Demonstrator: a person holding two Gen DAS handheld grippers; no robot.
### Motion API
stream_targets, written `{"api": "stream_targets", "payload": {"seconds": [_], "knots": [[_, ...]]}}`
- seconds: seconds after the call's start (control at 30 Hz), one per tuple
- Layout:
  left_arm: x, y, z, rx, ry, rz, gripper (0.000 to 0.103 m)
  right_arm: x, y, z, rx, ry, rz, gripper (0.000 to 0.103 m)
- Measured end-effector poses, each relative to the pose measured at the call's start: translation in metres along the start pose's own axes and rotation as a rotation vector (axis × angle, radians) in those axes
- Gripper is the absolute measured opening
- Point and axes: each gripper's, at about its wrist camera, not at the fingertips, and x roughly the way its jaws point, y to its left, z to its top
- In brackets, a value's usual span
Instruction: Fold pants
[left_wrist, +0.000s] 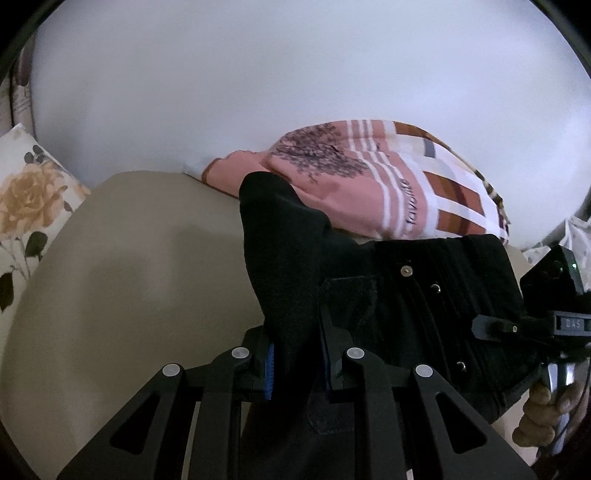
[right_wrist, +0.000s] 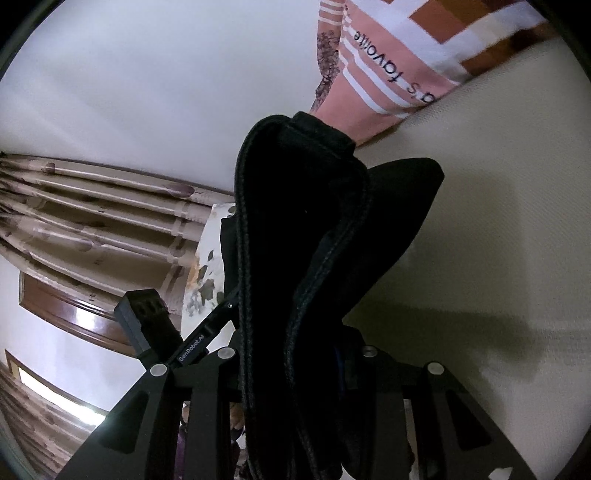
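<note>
the left gripper (left_wrist: 295, 363) is squeezing tight on a thick bunch of the black pants (left_wrist: 399, 295), and the cloth is sticking up between its two fingers while the rest is spreading over the tan bed sheet (left_wrist: 140, 266) toward the right gripper (left_wrist: 517, 326) at the side. the right gripper (right_wrist: 295, 369) is also pinching a fat fold of the black pants (right_wrist: 303, 229), which are standing up tall in front of its camera. a pink striped blanket (left_wrist: 388, 177) is lying just behind the pants, and a flower pillow (left_wrist: 26, 199) is sitting far off to the left.
</note>
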Motion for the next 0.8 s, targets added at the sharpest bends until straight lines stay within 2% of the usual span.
{"api": "stream_targets", "payload": {"seconds": [0.43,0.8], "knots": [[0.041,0.030,0.028,0.000,-0.003,0.044,0.019,0.044,0.002,0.042,-0.040,0.021,-0.055,0.028],[0.071,0.046,0.029,0.004,0.017,0.070,0.019,0.066,-0.007,0.054,-0.031,0.022,-0.086,0.028]]}}
